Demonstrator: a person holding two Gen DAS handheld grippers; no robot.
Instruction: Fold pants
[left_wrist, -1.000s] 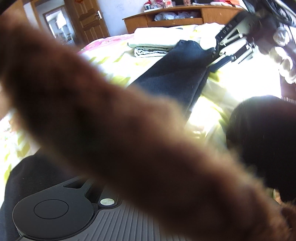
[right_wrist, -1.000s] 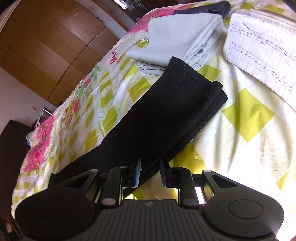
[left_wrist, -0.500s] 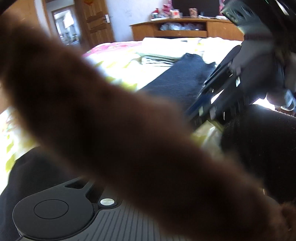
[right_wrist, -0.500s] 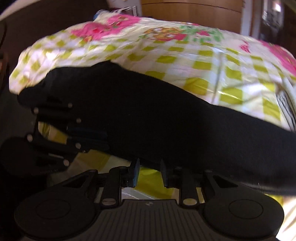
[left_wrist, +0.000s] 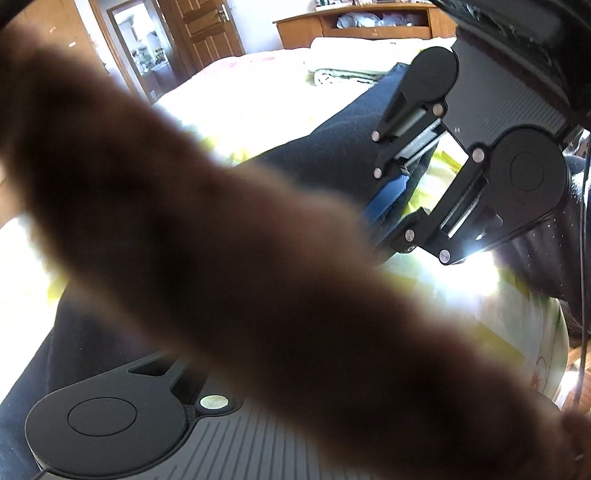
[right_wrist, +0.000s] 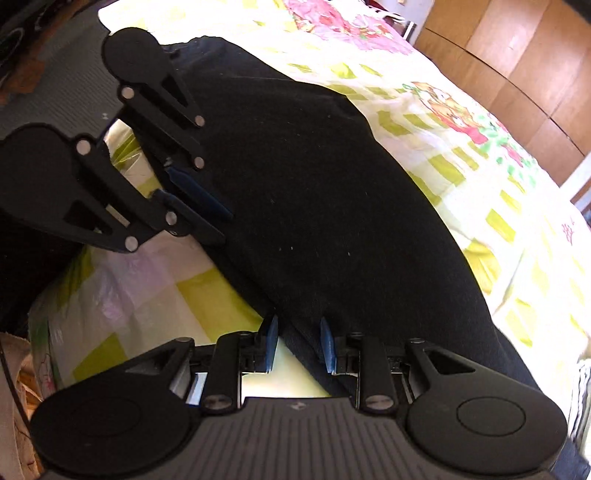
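The dark pants (right_wrist: 325, 192) lie lengthwise on the bed, on the yellow-checked floral bedsheet (right_wrist: 461, 122), folded into a long narrow strip with the near edge running toward the right gripper. The right gripper (right_wrist: 299, 347) sits at that near edge: its 2 blue-padded fingers (right_wrist: 271, 343) stand a moderate gap apart with a fold of the pants edge between them, and the pads are not pressed together. The left gripper (right_wrist: 207, 210) enters the right wrist view from the left, its 2 fingers close together at the side edge of the pants; whether cloth is clamped between them cannot be told. In the left wrist view a blurred brown furry sleeve (left_wrist: 207, 236) crosses the lens and hides the left gripper's fingertips. Compared with 0.5 s ago, the right wrist camera now looks along the pants toward the wooden wardrobe (right_wrist: 517, 55) rather than across them, and the left gripper appears higher and closer to the cloth. In the left wrist view, the right gripper (left_wrist: 395, 206) has moved nearer and lower over the pants (left_wrist: 332, 155) since 1 s ago. A folded pale garment stack (left_wrist: 343, 75) lies beyond the pants, and a wooden door (left_wrist: 199, 29) stands behind the bed.
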